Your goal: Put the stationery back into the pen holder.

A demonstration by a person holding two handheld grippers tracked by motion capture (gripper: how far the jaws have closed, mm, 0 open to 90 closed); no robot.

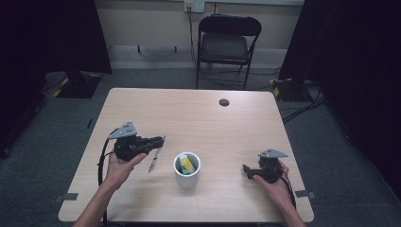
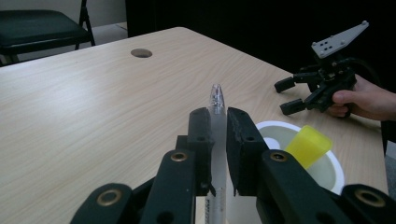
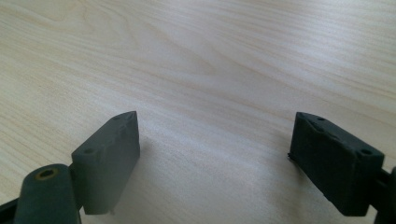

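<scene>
Held at the near left of the bench: left tongs, clamped narrow on a clear pen standing up between the pads, tip past them. Just right of those, near the middle: a white cup with a yellow piece inside, apart from the pen. At the near right: right tongs, spread wide over bare wood, gripping nothing. Beyond the far edge: a black folding chair.

Clear pen clamped in left gripper, beside white cup holding yellow item.
</scene>
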